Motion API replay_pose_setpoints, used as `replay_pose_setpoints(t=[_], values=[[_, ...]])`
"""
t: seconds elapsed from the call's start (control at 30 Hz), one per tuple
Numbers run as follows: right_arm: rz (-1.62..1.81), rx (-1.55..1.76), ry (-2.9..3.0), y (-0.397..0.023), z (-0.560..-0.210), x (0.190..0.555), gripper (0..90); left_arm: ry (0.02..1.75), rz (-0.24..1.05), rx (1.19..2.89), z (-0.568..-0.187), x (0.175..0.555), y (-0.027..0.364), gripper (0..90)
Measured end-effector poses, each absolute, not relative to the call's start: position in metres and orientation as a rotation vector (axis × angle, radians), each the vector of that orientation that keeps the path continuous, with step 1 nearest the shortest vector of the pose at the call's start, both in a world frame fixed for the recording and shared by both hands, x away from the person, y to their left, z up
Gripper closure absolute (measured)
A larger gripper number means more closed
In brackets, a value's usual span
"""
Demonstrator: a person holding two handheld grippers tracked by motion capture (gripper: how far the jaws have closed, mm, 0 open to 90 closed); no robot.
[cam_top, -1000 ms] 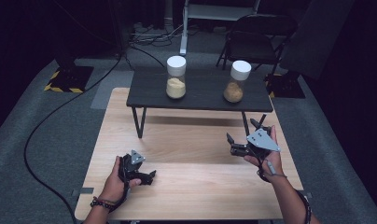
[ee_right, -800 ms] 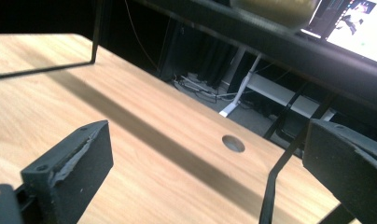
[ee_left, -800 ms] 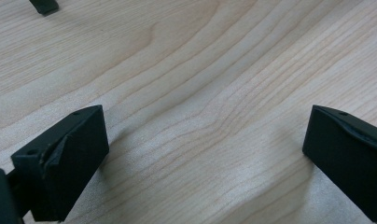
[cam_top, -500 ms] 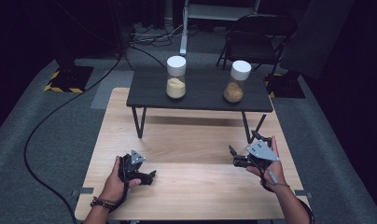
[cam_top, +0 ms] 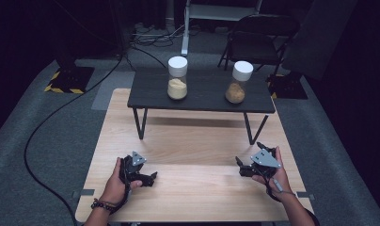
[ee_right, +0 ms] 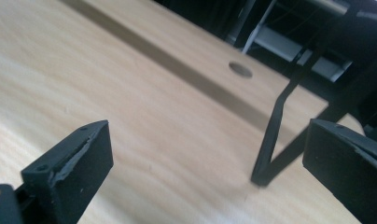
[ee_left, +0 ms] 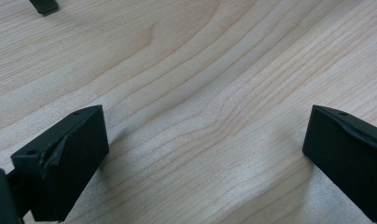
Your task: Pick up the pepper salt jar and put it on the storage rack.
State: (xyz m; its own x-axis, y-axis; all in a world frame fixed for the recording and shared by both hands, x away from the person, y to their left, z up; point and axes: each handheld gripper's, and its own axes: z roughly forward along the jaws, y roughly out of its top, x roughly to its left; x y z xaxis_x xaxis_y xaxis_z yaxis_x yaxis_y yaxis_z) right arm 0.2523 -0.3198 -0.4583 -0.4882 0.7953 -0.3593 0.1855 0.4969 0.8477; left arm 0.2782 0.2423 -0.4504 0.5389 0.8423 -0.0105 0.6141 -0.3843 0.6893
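While both hands rest low on the wooden table [cam_top: 193,141], the two jars [cam_top: 177,77] stand ahead on the black stand [cam_top: 202,92] — right gripper [cam_top: 243,168] nearer the potato jar [cam_top: 240,81]. Left gripper [ee_left: 203,154] gapes over bare wood; right gripper's jaws gape too, beside a stand leg [ee_right: 275,130].

No legible text, labels, brands, numbers or signs on any surface; jar fronts too small to read.

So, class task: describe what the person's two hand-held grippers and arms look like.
Both the left hand-held gripper and the right hand-held gripper are black with two blocky jaws and a grey three-cornered plate on top. The forearms are bare of sleeves; a dark beaded bracelet circles the left wrist.
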Motion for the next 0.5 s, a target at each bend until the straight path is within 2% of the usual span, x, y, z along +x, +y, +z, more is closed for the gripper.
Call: replay_pose_setpoints(t=[0.5], values=[[0.91, 0.913, 2.039, -0.336, -0.469, 0.251, 1.8, 1.17, 0.456, 2.13, -0.45, 0.278, 0.242, 0.5]])
